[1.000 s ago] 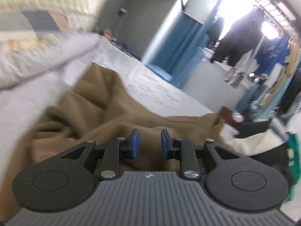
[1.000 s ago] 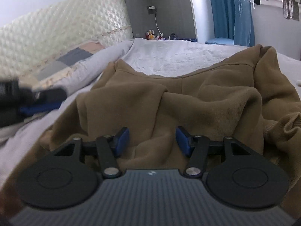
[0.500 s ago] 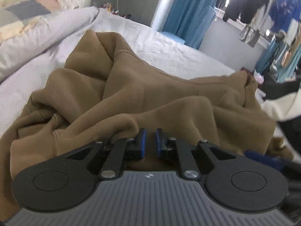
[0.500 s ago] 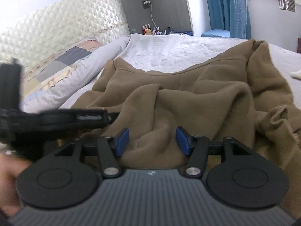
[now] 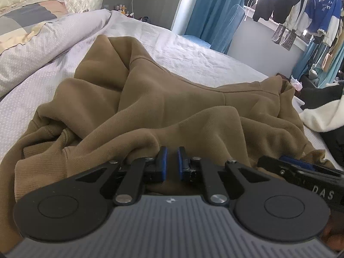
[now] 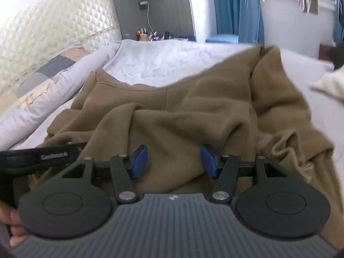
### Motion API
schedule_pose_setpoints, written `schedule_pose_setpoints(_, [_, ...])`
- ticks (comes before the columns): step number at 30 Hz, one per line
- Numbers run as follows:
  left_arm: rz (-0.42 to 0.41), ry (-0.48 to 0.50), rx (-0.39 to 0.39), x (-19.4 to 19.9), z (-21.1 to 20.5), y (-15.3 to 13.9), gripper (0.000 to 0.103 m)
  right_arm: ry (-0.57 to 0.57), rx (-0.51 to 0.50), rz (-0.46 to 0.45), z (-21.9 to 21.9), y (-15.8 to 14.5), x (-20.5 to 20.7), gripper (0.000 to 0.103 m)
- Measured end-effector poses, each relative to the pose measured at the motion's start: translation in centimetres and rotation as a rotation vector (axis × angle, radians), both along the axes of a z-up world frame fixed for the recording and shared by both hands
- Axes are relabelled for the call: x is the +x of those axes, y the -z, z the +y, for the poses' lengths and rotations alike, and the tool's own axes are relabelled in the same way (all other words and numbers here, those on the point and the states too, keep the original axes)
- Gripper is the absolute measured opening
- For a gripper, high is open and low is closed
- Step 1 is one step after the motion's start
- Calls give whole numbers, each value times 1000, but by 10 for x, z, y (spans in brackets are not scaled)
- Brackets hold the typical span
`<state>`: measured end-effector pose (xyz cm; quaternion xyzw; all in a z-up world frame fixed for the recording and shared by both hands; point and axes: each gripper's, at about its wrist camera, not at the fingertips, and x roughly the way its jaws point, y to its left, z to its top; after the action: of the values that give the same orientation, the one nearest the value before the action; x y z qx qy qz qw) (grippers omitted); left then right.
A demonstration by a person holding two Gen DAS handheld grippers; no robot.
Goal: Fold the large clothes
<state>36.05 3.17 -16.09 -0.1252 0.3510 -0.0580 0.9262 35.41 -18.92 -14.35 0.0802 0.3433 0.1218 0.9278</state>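
Soft brown fleece sweatshirt [image 5: 172,99] crumpled on a white textured cotton bedsheet [image 5: 193,53].

The sweatshirt's knit cloth looks matt and thick, with ribbed cuffs and stitched seams. The left gripper [image 5: 171,163] and right gripper [image 6: 174,161] are matt black plastic with ridged grey housings, bright metal pivot screws and smooth blue rubbery pads [image 6: 140,161]. A dimpled, faintly shiny quilt [image 5: 49,40] lies beside a patchwork cloth pillow [image 5: 23,21]. The headboard [image 6: 53,32] is glossy cream padding, diamond-quilted. A fuzzy white garment [image 5: 322,116] lies at the edge. Blue woven curtains [image 5: 210,10] hang matt.
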Motion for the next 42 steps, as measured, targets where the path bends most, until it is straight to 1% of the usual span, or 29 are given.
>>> schedule_pose_setpoints(4, [-14, 3, 3, 3, -1, 6, 14, 3, 93, 40, -11, 11, 12, 56])
schedule_pose_setpoints(6, [-30, 2, -15, 1, 2, 8, 14, 10, 96, 28, -9, 11, 7, 56])
schedule_pose_setpoints(8, [-25, 2, -49, -2, 5, 6, 14, 21, 94, 29, -8, 5, -2, 56])
schedule_pose_setpoints(10, [-18, -5, -104, -7, 12, 0, 14, 27, 99, 51, -12, -7, -12, 58])
schedule_pose_setpoints(12, [-20, -9, -116, -17, 16, -8, 15, 21, 97, 69, -20, -19, -26, 60])
schedule_pose_setpoints(14, [-22, -10, -96, -31, 16, -15, 15, 1, 110, 80, -30, -31, -38, 60])
schedule_pose_setpoints(16, [-23, -7, -58, -48, 16, -24, 17, -14, 134, 103, -44, -48, -51, 60])
schedule_pose_setpoints(17, [-16, -9, -33, -58, 15, -30, 23, -20, 142, 113, -51, -55, -57, 60])
schedule_pose_setpoints(18, [-12, -14, -17, -66, 16, -34, 25, -29, 140, 125, -57, -63, -64, 60])
schedule_pose_setpoints(20, [-14, -27, 2, -86, 21, -45, 25, -72, 129, 177, -71, -77, -78, 60])
schedule_pose_setpoints(21, [-8, -26, 0, -94, 24, -49, 25, -92, 140, 210, -80, -84, -84, 59])
schedule_pose_setpoints(23, [0, -8, -9, -111, 28, -57, 25, -93, 174, 285, -103, -94, -95, 59])
schedule_pose_setpoints(26, [56, 16, 37, -128, 27, -60, 27, -61, 198, 363, -140, -102, -108, 59])
schedule_pose_setpoints(27, [81, 24, 34, -133, 28, -60, 27, -47, 203, 384, -152, -102, -111, 60])
schedule_pose_setpoints(29, [132, 28, 27, -141, 34, -60, 27, -29, 199, 422, -171, -97, -118, 61])
schedule_pose_setpoints(31, [172, 19, 46, -151, 40, -60, 30, -20, 193, 458, -185, -90, -119, 61])
schedule_pose_setpoints(33, [220, -14, 45, -160, 54, -62, 41, -12, 215, 489, -198, -83, -116, 61])
schedule_pose_setpoints(36, [287, -78, 0, -170, 79, -64, 45, -22, 154, 494, -209, -76, -107, 61])
schedule_pose_setpoints(38, [327, -126, -24, -175, 99, -63, 48, -7, 168, 522, -220, -65, -98, 61])
schedule_pose_setpoints(40, [364, -169, -36, -177, 117, -59, 48, -13, 178, 547, -231, -52, -90, 70])
schedule_pose_setpoints(42, [398, -227, -43, -178, 132, -53, 48, -12, 189, 575, -241, -38, -83, 71])
